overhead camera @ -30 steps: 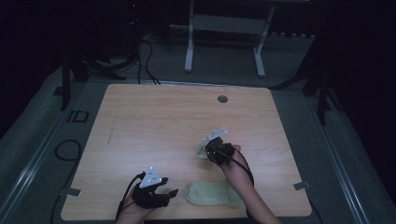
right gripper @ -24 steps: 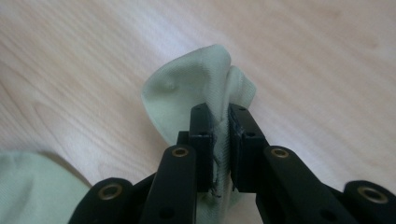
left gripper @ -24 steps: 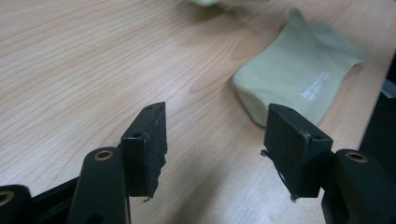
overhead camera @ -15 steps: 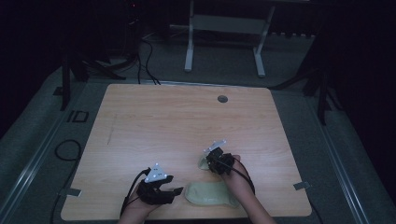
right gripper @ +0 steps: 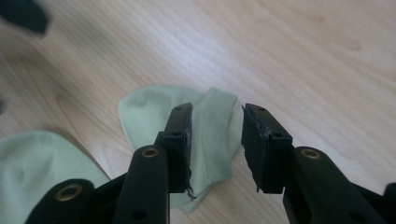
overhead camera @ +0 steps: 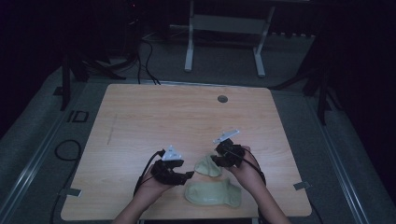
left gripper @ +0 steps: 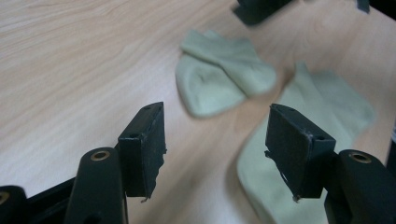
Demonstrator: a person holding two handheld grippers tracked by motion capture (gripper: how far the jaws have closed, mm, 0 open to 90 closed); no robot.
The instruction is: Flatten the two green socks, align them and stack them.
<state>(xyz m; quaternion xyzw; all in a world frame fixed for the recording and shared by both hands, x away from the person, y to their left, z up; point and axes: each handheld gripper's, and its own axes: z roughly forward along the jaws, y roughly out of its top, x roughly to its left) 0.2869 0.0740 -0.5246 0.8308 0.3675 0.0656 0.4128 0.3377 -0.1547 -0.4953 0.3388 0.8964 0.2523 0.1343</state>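
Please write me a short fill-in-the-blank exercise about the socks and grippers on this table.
1. The table holds ____ pale green socks.
2. The folded sock lies nearest the ____ gripper.
3. The left gripper holds ____.
4. The flat sock lies nearer the table's ____ edge.

Missing words: two; right; nothing; near

Legible text: one item. Letters "ID", dark, on the grey floor (overhead camera: 77,116) just left of the surface (overhead camera: 154,112). Nothing else can be read.
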